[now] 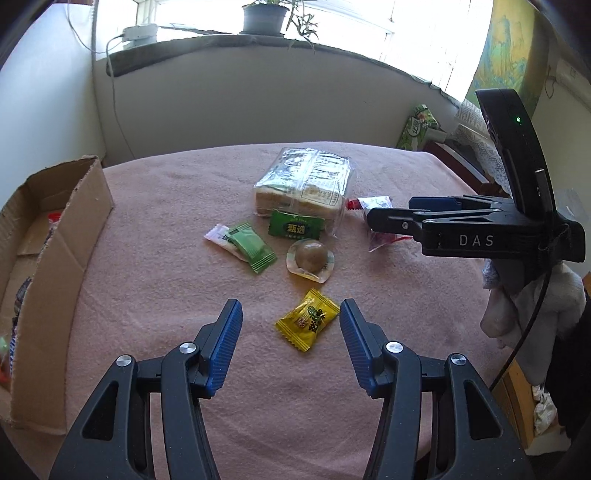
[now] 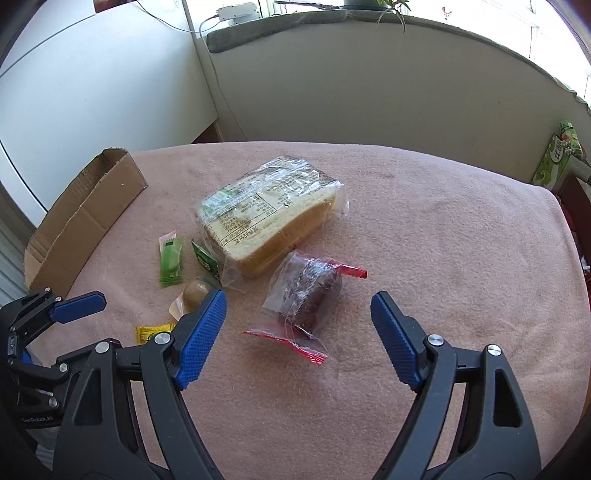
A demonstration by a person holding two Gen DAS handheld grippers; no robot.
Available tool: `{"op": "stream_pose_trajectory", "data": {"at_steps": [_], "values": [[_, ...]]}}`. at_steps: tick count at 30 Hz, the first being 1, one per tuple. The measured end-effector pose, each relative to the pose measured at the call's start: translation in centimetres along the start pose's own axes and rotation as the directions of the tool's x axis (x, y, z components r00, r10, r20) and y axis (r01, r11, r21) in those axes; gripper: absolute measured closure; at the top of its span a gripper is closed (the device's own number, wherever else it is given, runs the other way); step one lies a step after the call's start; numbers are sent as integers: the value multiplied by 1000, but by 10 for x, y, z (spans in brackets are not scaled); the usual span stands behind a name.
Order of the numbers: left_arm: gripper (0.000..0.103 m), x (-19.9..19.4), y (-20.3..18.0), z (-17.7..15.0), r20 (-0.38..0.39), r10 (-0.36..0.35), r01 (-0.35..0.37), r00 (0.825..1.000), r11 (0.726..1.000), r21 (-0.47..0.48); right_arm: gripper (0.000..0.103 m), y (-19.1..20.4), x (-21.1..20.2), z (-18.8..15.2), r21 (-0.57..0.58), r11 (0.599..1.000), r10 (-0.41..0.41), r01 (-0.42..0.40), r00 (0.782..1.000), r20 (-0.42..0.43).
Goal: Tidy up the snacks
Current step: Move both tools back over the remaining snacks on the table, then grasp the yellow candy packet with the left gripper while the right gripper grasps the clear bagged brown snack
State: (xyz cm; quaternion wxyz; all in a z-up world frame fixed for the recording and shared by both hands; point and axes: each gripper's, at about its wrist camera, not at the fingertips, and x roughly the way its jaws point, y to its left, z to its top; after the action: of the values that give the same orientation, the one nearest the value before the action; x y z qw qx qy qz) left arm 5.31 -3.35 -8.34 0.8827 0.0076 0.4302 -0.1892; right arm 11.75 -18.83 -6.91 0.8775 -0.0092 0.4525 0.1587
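Note:
Snacks lie on a pink cloth. A yellow candy packet sits between the open, empty fingers of my left gripper, which hovers just above it. Further off lie a round brown sweet in clear wrap, a dark green packet, a light green stick packet over a white one, and a bagged bread loaf. My right gripper is open over a dark cake in a clear red-edged wrapper, not touching it. A cardboard box stands at the left with snacks inside.
The right gripper's body reaches in from the right in the left wrist view. A green tissue pack stands beyond the table's far right corner. A white wall and a windowsill with a potted plant lie behind.

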Motion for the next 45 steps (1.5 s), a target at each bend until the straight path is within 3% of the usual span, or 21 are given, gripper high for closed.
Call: {"op": "stream_pose_trajectory", "data": {"at_steps": [10, 17, 26, 35, 45], "values": [[49, 27, -11, 2, -61, -3, 9, 998, 995, 99, 20, 2, 27, 8, 7, 1000, 4, -4, 1000, -28], [74, 32, -24, 0, -78, -9, 20, 997, 990, 137, 20, -2, 30, 6, 20, 1000, 9, -8, 999, -33], [80, 33, -33, -6, -58, 25, -16, 998, 988, 151, 21, 8, 38, 4, 1, 1000, -13, 13, 999, -45], [81, 22, -21, -11, -47, 3, 2, 999, 996, 94, 58, 0, 36, -3, 32, 999, -27, 29, 998, -53], [81, -8, -4, -17, 2, -4, 4, 1000, 999, 34, 68, 1, 10, -10, 51, 999, -11, 11, 1000, -12]]}}
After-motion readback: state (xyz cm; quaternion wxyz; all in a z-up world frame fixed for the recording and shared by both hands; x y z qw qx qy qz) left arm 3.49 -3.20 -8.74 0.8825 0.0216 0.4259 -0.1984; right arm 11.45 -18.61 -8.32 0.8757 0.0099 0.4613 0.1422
